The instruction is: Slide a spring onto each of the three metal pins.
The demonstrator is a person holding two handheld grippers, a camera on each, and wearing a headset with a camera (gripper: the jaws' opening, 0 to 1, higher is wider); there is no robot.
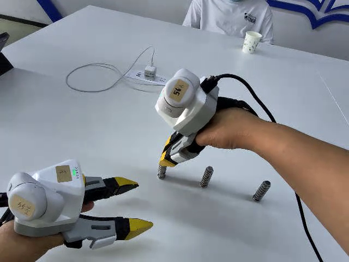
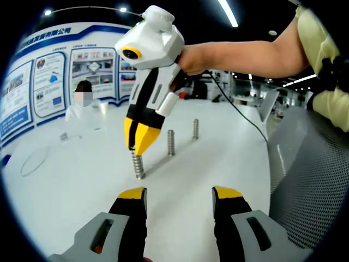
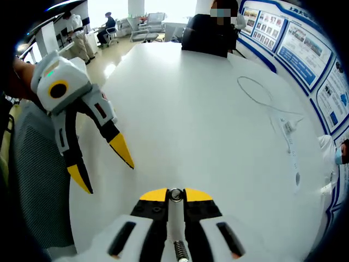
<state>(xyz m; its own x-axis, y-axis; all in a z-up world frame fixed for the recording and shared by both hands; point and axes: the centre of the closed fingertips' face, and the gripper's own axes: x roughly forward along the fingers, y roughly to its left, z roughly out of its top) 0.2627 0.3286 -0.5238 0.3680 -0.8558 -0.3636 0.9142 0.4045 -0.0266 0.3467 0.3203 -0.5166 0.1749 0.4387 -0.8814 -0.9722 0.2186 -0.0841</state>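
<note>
1. White tabletop (image 1: 65, 131): three upright spring-sleeved steel pins in a row, namely left pin (image 1: 162, 172), middle pin (image 1: 206, 177), right pin (image 1: 262, 190).
2. Right tongs (image 1: 165, 162), pointing down, pinch the left pin's top.
3. Left tongs (image 1: 144, 203) spread, empty, nearby.

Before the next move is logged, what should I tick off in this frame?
1. Right claw shut on the gripped pin: ok.
2. Spring is on that pin below the claw: ok.
3. Middle pin carries a spring: ok.
4. Far pin carries a spring: ok.
5. Left claw open, apart from the pins: ok.
6. Gripped pin's spring fully down to the table: cannot tell.
</note>
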